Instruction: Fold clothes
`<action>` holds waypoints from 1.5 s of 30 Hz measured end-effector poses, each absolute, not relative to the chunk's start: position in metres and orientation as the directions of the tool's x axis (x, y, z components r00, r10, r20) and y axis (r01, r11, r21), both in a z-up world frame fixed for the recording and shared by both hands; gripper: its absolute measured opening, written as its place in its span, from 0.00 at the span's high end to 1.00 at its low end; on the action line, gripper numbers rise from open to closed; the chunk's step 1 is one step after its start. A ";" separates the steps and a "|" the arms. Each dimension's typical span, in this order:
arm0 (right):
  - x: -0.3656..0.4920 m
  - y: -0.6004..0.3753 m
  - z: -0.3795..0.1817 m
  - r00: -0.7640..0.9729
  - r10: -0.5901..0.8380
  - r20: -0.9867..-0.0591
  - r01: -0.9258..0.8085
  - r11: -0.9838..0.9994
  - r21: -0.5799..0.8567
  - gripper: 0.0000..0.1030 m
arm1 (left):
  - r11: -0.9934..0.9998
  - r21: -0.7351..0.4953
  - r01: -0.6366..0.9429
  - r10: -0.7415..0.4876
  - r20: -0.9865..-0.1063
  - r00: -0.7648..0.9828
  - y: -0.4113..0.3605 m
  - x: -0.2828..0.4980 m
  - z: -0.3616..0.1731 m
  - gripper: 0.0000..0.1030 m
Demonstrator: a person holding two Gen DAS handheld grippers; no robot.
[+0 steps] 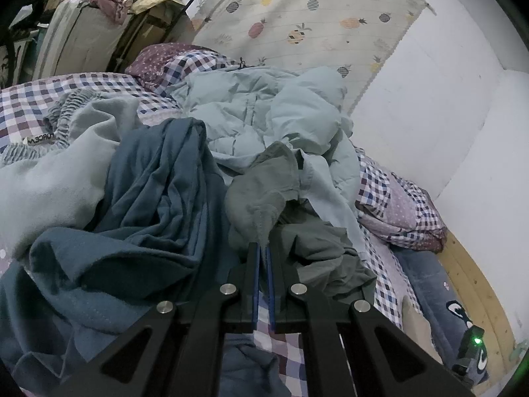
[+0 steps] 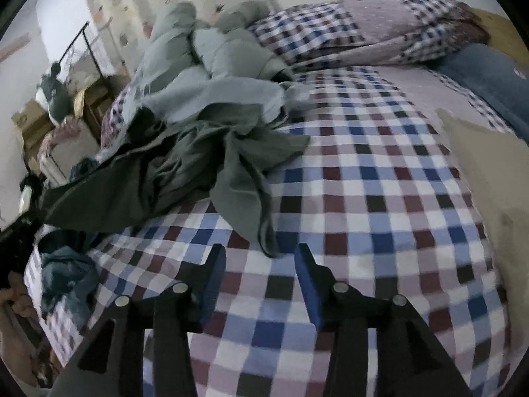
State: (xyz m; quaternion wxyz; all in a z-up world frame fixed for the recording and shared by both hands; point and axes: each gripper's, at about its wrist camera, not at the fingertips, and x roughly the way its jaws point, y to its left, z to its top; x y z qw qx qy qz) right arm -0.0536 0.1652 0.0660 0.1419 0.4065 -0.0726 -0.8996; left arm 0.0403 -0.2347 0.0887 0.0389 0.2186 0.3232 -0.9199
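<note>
A heap of clothes lies on a checked bed sheet [image 2: 363, 198]. My left gripper [image 1: 263, 248] is shut on an edge of a grey-green garment [image 1: 264, 188], which rises in a fold just ahead of the fingertips. To its left lies a dark blue garment [image 1: 155, 192], and behind it a pale blue quilted jacket [image 1: 264, 109]. In the right wrist view the same grey-green garment [image 2: 205, 162] sprawls on the sheet, one corner reaching down toward my right gripper [image 2: 261, 251]. That gripper is open, just short of the corner, with nothing between its fingers.
A light grey garment [image 1: 66, 165] lies at the far left. A folded checked quilt [image 2: 363, 23] and a blue pillow [image 2: 489, 76] sit at the bed's far end. A beige cushion [image 2: 479, 172] lies at the right. Boxes and a rack [image 1: 99, 33] stand beyond the bed.
</note>
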 end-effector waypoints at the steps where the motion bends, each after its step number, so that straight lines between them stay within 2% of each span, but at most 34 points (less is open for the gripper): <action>1: -0.060 0.161 0.064 -0.623 -0.307 -0.719 0.200 -0.952 0.233 0.54 | -0.785 -0.581 0.212 0.072 -0.427 -0.902 -0.235 0.040 0.088 0.98; 4: -0.081 0.150 0.055 -0.599 -0.296 -0.744 0.212 -0.955 0.209 0.51 | -0.784 -0.584 0.209 0.080 -0.429 -0.900 -0.235 0.036 0.087 0.98; 14: -0.125 0.120 0.026 -0.548 -0.282 -0.788 0.234 -0.956 0.179 0.52 | -0.780 -0.589 0.210 0.090 -0.438 -0.895 -0.237 0.023 0.083 0.97; 15: -0.125 0.119 0.026 -0.556 -0.278 -0.783 0.237 -0.956 0.172 0.55 | -0.778 -0.591 0.211 0.090 -0.437 -0.895 -0.238 0.022 0.082 0.98; 16: -0.124 0.120 0.028 -0.564 -0.269 -0.781 0.233 -0.959 0.162 0.67 | -0.776 -0.594 0.211 0.091 -0.437 -0.895 -0.238 0.022 0.082 0.98; 17: -0.123 0.121 0.030 -0.573 -0.260 -0.778 0.229 -0.961 0.153 0.84 | -0.775 -0.596 0.212 0.091 -0.436 -0.895 -0.239 0.022 0.082 0.98; 18: -0.122 0.122 0.031 -0.581 -0.251 -0.774 0.225 -0.964 0.143 0.91 | -0.775 -0.595 0.212 0.090 -0.436 -0.895 -0.239 0.022 0.082 0.98; 20: -0.119 0.124 0.037 -0.602 -0.235 -0.763 0.219 -0.968 0.125 0.95 | -0.777 -0.593 0.212 0.089 -0.437 -0.895 -0.238 0.023 0.082 0.98; 30: -0.086 0.148 0.081 -0.715 -0.162 -0.680 0.202 -0.979 0.021 0.97 | -0.770 -0.605 0.203 0.096 -0.425 -0.900 -0.237 0.034 0.085 0.98; 45: 0.001 0.272 0.124 -0.787 -0.035 -0.616 0.011 -0.999 0.042 0.97 | -0.763 -0.640 0.096 0.196 -0.370 -0.908 -0.209 0.064 0.102 0.98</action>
